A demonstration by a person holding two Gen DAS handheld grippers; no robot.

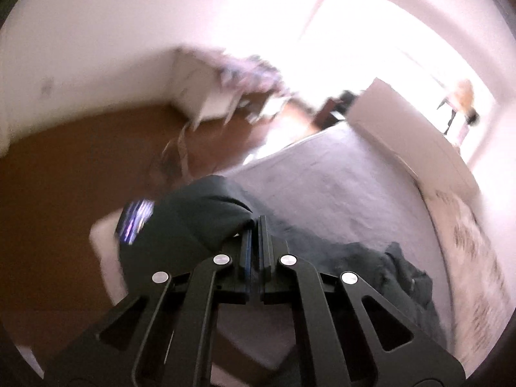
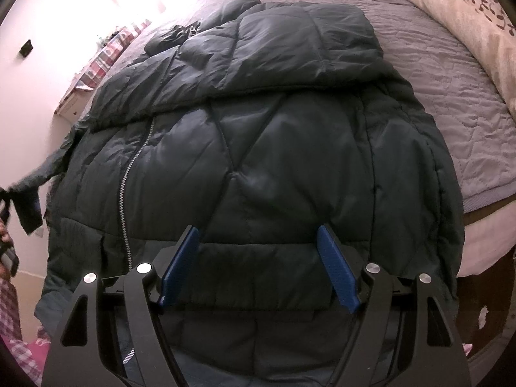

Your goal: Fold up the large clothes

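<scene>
A dark quilted jacket (image 2: 258,148) lies spread across a grey bedspread (image 2: 451,96), filling the middle of the right wrist view, its long axis running from the hem at the bottom of the frame up to the folded hood or collar near the top centre. A silver zip (image 2: 129,180) runs up the left half of the picture.

The right gripper (image 2: 258,235) hangs over the hem end, its blue pads (image 2: 335,271) spread wide with jacket cloth lying between and beneath them; nothing is pinched, and whether the pads touch the fabric cannot be told.

At the far left edge of that view a sleeve or corner (image 2: 29,196) of the jacket is drawn out sideways, off the bed. The left gripper (image 1: 256,222) looks to be the one that has it: in its own blurred view the jaws are pressed together, with a puffy dark fold of the jacket (image 1: 200,213) bunched against their tip, to the left of centre. It is judged to be pinching that cloth.

So the coming fold likely turns on the left side: the lifted part lies left of the jacket's body and would have to travel rightward across the zip.

The left view alone shows the brown floor (image 1: 64,177), a white desk (image 1: 200,90) and the bright window (image 1: 371,48); the right view alone shows the jacket's whole layout and a patterned cream blanket (image 2: 477,16) at upper right.
</scene>
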